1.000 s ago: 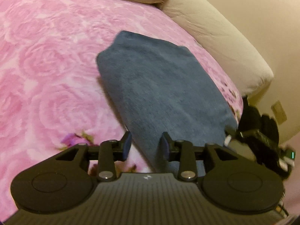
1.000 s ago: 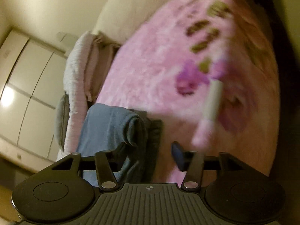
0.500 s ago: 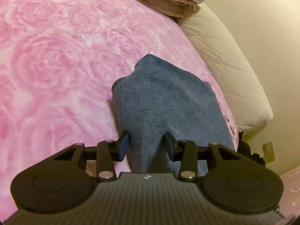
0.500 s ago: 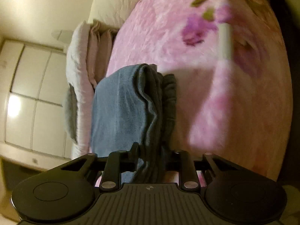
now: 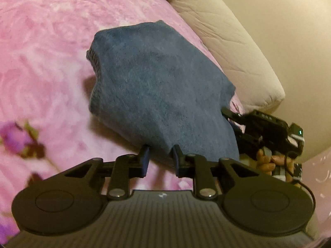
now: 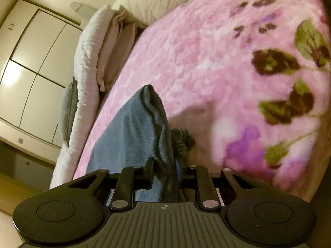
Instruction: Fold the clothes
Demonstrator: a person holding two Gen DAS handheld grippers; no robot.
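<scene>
Both grippers, left [image 5: 159,159] and right [image 6: 164,172], clamp the blue garment [image 5: 157,91], lifted off the pink blanket [image 5: 41,41]. Layers probably bunched; keep tension even, lower flat.

Dim, warm, yellowish indoor light throughout, with a bright glare patch on the wardrobe doors [image 6: 9,78] at far left of the right wrist view. Soft shadow beneath the lifted blue cloth [image 5: 157,86] on the pink blanket [image 5: 41,62]. Heavy fisheye bending at edges, flower print smeared by motion blur.
</scene>
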